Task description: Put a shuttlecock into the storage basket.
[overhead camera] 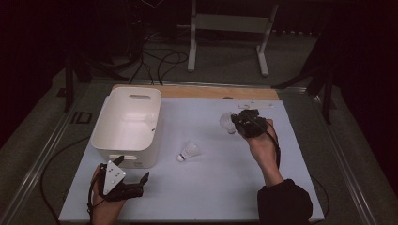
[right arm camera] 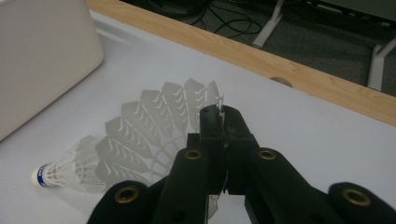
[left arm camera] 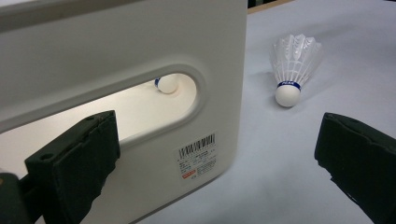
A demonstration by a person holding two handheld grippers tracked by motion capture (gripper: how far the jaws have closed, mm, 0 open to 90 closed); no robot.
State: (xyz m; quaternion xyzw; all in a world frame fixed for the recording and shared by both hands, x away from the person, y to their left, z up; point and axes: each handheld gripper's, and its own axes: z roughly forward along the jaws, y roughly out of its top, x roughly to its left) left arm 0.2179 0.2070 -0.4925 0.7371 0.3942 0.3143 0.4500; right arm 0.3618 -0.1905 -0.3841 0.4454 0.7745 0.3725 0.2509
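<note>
right gripper [right arm camera: 223, 114]: fingers pinching feathered shuttlecock [right arm camera: 140, 135] skirt | left gripper [overhead camera: 126, 176]: fingers spread | smooth white bin [overhead camera: 126, 124]

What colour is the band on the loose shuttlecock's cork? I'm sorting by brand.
Blue, on the shuttlecock, clearest in the left gripper view.

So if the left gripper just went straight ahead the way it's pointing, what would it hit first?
Probably the white bin: its handle wall fills the left of the left gripper view, close ahead of the open left gripper. The bin's corner sits about midway between the jaws, so the right jaw might slip past toward the loose shuttlecock. Depth is unclear.
</note>
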